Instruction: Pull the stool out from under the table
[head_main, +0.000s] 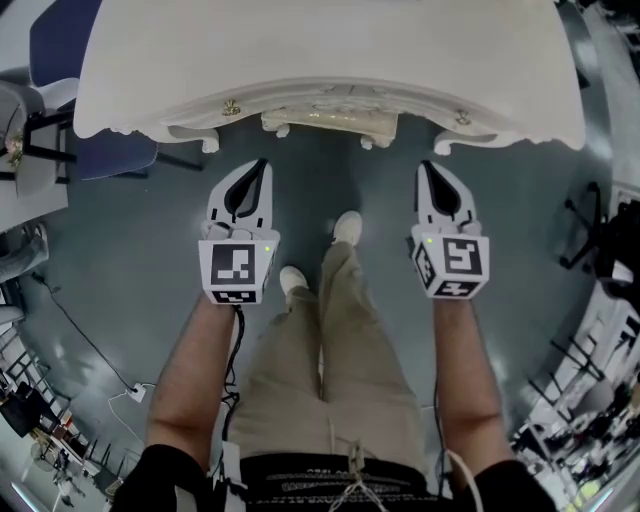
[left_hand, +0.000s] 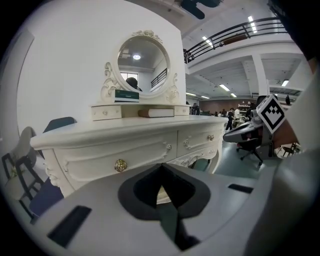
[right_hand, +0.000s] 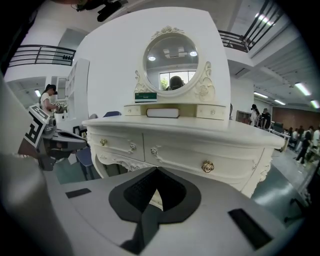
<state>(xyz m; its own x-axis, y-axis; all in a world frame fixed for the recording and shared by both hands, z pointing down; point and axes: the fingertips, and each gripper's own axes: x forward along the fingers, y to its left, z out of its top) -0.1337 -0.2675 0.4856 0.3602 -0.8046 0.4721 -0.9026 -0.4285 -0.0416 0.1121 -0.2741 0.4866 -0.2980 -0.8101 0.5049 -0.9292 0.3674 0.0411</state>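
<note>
A white carved dressing table (head_main: 330, 50) fills the top of the head view. Under its front edge only the cream, ornate rim of the stool (head_main: 330, 120) shows; the rest is hidden by the tabletop. My left gripper (head_main: 262, 166) hangs shut and empty in front of the table's left side. On the right side my right gripper (head_main: 428, 167) is also shut and empty. Both point at the table, short of it and touching nothing. In the left gripper view the shut left gripper (left_hand: 161, 167) faces the drawer front (left_hand: 120, 160). The right gripper (right_hand: 156, 171) faces the drawers (right_hand: 200, 160) from its own view.
A round mirror (left_hand: 143, 62), small drawers and a book stand on the tabletop. A blue chair (head_main: 60, 40) is behind the table's left end. A black office chair (left_hand: 250, 140) stands to the right. The person's feet (head_main: 347, 228) are between the grippers. A cable (head_main: 90, 345) crosses the floor.
</note>
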